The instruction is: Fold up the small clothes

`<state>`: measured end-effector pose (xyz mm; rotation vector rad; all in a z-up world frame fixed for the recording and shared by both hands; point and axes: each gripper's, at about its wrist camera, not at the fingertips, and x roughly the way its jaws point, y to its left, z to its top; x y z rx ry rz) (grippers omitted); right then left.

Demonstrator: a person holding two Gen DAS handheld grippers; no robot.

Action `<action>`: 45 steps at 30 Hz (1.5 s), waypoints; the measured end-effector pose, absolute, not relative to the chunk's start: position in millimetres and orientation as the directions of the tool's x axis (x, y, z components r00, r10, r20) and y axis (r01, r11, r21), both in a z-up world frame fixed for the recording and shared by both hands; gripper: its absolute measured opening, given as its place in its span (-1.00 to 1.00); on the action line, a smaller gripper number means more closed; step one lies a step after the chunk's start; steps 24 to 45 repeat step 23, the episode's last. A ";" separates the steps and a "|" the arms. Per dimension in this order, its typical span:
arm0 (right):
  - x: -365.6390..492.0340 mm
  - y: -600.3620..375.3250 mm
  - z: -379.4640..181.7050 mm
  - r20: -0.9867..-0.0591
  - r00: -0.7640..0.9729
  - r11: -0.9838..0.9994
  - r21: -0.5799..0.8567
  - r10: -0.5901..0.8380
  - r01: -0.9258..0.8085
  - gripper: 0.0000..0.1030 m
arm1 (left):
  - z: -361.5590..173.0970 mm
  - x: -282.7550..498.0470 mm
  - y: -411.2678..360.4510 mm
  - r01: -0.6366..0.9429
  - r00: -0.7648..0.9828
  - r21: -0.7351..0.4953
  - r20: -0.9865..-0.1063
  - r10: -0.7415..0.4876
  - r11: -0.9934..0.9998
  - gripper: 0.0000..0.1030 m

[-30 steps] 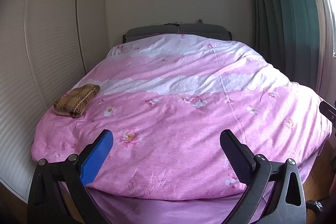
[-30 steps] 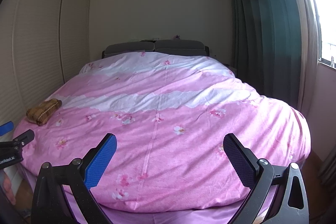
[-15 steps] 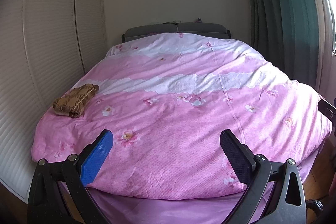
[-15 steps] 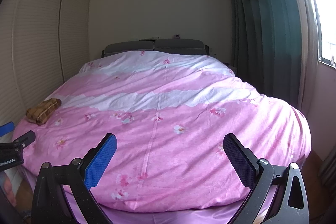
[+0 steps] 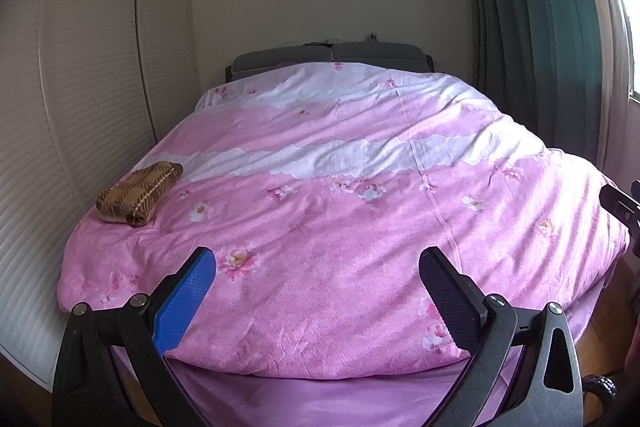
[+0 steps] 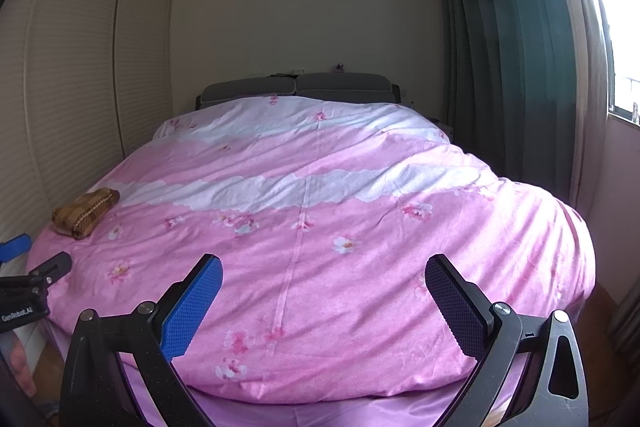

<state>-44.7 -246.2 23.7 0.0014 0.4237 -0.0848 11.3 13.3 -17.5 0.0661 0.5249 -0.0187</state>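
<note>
One folded garment [image 5: 138,194] far beyond left tool [image 5: 318,265]

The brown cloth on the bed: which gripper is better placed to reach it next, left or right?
Probably the left. The brown cloth lies near the bed's left edge, on the left gripper's side. From the right gripper it lies far off to the left. Both are open and empty.

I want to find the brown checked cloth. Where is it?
The brown checked cloth lies folded on the pink duvet, near the bed's left edge beside the slatted wardrobe doors; both wrist views show it at left.
</note>
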 end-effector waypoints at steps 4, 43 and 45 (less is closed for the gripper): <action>-45.3 -246.3 23.8 -0.410 0.908 0.996 -0.016 -0.083 0.083 0.99 | -16.5 12.0 14.1 0.038 0.869 0.064 -0.496 -0.001 0.997 1.00; -43.4 -248.2 23.3 -0.411 0.908 0.997 -0.015 -0.079 0.080 0.99 | -14.4 10.0 12.9 0.040 0.882 0.073 -0.472 0.000 0.997 1.00; -43.4 -248.2 23.3 -0.411 0.908 0.997 -0.015 -0.079 0.080 0.99 | -14.4 10.0 12.9 0.040 0.882 0.073 -0.472 0.000 0.997 1.00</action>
